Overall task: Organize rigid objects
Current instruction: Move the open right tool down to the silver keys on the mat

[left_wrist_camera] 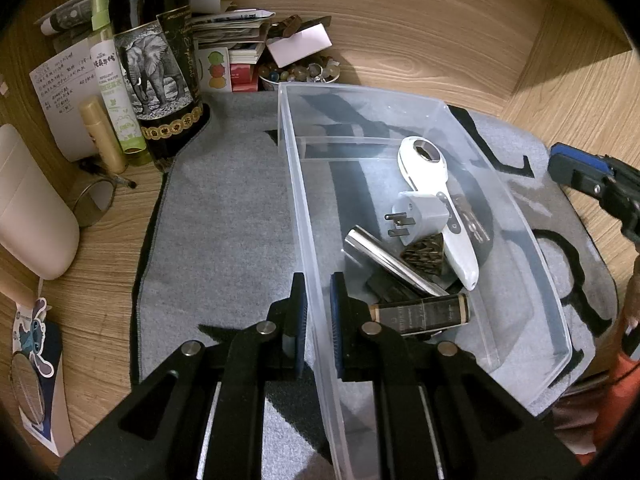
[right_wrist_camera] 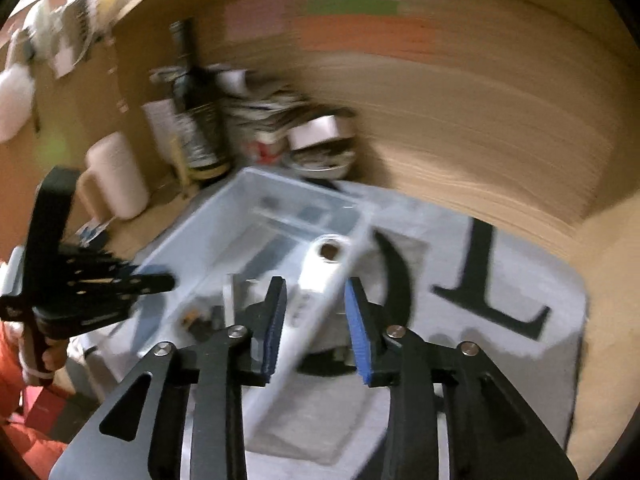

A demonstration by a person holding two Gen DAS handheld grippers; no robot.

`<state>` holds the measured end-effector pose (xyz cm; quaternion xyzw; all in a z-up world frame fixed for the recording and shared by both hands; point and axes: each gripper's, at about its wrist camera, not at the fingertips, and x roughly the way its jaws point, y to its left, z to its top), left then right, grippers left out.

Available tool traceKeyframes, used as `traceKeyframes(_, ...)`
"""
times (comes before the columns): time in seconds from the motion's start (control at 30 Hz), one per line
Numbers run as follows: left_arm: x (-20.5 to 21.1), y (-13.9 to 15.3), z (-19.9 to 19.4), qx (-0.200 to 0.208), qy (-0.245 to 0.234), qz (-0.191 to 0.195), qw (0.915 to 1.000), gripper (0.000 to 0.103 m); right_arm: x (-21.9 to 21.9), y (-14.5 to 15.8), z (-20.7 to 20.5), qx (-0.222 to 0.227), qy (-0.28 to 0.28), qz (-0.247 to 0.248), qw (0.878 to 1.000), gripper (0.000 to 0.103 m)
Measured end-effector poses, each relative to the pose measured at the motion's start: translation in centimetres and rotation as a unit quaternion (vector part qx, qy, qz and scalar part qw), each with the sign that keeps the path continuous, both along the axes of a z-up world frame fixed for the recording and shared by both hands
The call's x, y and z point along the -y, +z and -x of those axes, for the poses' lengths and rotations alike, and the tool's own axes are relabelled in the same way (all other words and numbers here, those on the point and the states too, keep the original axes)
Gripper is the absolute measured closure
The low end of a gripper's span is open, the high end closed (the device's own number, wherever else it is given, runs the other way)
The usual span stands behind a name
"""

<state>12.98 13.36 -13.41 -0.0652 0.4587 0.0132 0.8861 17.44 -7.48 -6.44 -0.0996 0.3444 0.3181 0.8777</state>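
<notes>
A clear plastic bin [left_wrist_camera: 360, 96] stands on a grey mat [left_wrist_camera: 224, 208]. In it lie a white handheld device [left_wrist_camera: 436, 200], a white plug adapter [left_wrist_camera: 420, 214], a silver metal tube [left_wrist_camera: 384, 260], a dark patterned cone [left_wrist_camera: 426, 258] and a dark cylinder with tan ends [left_wrist_camera: 420, 312]. My left gripper [left_wrist_camera: 318, 280] is shut on the bin's left wall, one pad on each side. The right gripper [left_wrist_camera: 576, 168] hovers off the bin's right side. In the blurred right wrist view that gripper [right_wrist_camera: 316, 284] is open, with the bin's right rim [right_wrist_camera: 340, 276] passing between the fingers, untouched.
At the back left stand a dark bottle with an elephant label [left_wrist_camera: 156, 68], a green spray bottle [left_wrist_camera: 116, 92] and a gold tube [left_wrist_camera: 102, 136]. A bowl of marbles [left_wrist_camera: 300, 72] and stacked papers sit behind the bin. A cream block [left_wrist_camera: 32, 208] and a small mirror [left_wrist_camera: 94, 204] are at the left.
</notes>
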Motion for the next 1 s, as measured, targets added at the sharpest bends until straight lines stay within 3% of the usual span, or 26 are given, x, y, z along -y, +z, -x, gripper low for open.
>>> traceKeyframes(0.07,0.0,0.0,0.0,0.000,0.000,0.001,1.0000,0.093,1.1,-0.7,-0.7,-0.009,-0.018,0.002,1.000,0.065)
traceKeyframes(0.4,0.0,0.0,0.0,-0.001,0.003,-0.002,1.0000,0.093,0.9,-7.3,-3.2,-0.094,-0.016,0.039,0.995,0.064)
traceKeyframes(0.73,-0.1,0.0,0.1,-0.001,0.001,-0.002,1.0000,0.093,-1.6,-9.7,-5.1,-0.094,-0.004,0.075,0.993,0.064)
traceKeyframes(0.8,-0.1,0.0,0.1,-0.001,0.001,-0.002,1.0000,0.093,-1.7,-9.7,-5.2,-0.086,-0.004,0.078,0.993,0.068)
traceKeyframes(0.87,-0.1,0.0,0.0,-0.001,0.001,-0.001,1.0000,0.093,-1.6,-9.6,-5.0,-0.077,-0.006,0.085,0.993,0.084)
traceKeyframes(1.0,-0.2,-0.1,0.0,-0.001,0.001,0.000,1.0000,0.093,-0.6,-9.5,-4.6,-0.081,-0.007,0.076,0.994,0.087)
